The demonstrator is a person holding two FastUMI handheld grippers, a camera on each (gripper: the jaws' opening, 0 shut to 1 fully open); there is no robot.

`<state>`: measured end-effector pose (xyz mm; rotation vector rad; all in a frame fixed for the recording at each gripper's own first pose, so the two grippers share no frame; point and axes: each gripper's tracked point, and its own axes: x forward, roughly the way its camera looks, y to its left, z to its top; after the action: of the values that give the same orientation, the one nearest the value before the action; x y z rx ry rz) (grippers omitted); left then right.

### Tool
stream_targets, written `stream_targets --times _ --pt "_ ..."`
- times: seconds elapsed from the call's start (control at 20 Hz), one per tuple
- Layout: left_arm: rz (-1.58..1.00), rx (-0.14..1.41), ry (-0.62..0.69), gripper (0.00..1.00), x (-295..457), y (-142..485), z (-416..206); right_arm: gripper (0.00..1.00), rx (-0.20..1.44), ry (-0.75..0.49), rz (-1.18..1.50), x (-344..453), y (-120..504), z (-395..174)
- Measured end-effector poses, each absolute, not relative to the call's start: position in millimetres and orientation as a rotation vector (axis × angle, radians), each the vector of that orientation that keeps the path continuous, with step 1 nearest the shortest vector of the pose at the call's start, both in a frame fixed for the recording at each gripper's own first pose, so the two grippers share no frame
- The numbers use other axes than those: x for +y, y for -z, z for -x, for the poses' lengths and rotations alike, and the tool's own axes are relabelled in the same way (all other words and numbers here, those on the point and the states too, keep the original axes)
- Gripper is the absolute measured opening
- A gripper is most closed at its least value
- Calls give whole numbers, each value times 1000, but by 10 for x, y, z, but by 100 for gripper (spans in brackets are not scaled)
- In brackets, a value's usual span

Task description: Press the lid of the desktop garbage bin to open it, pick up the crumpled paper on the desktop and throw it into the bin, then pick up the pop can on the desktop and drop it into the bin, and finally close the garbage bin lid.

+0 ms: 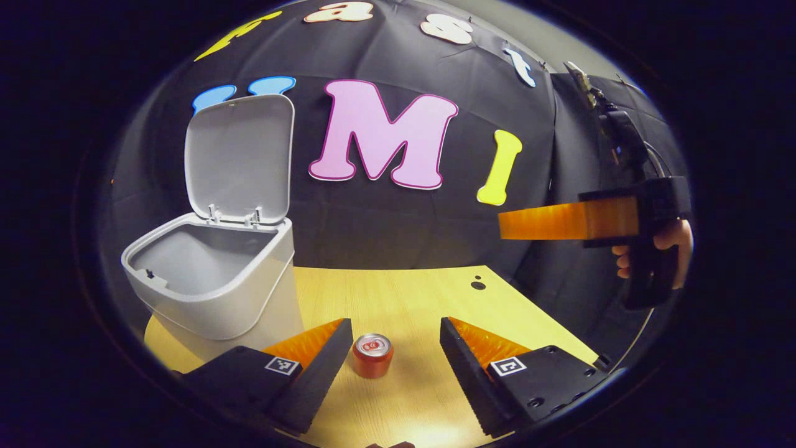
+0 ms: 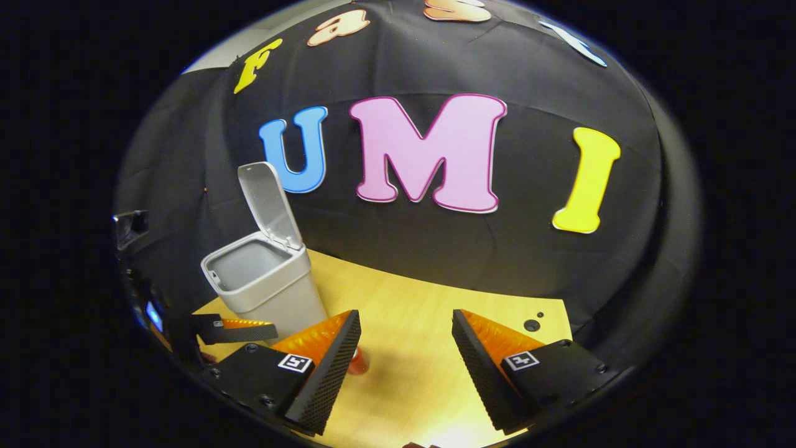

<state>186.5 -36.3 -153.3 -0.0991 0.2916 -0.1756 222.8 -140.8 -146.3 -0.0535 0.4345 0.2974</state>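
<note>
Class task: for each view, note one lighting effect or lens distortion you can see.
Left gripper view: fisheye bends the bin and table edge; glare brightens the wood near the pop can. Right gripper view: bright glare on the near table, dim edges, bin leaning.

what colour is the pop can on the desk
Red, with a silver top. The pop can shows best in the left gripper view, standing upright on the desk between the gripper's fingers.

Both views are dim around the edges and strongly bowed by the fisheye lens. A bright glare patch sits on the wooden table (image 1: pixel 429 298) near the bottom. The can (image 1: pixel 372 355) looks sharp, with a soft shadow beside it.
</note>
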Motion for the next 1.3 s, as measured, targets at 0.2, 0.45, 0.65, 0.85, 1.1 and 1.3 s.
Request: stream_targets --times 0.2,0.45,0.65,0.85,1.1,1.3 --pt "90 362 139 96 -367 1987 -2276 95 466 -275 35 -1589 1586 -2278" --pt "94 405 112 96 -312 2349 -2641 95 503 -275 12 -1619 1750 -2339" --pt "95 465 105 96 -307 2710 -2801 95 533 -274 16 -1662 1889 -2380" --pt "73 531 113 96 -353 3020 -2798 95 558 -268 -6 -1698 1994 -2377" --pt "51 570 125 89 -372 3135 -2749 95 572 -260 -12 -1715 2063 -2308" --pt "42 518 162 86 -445 2739 -2630 95 573 -246 -22 -1742 2057 -2217"
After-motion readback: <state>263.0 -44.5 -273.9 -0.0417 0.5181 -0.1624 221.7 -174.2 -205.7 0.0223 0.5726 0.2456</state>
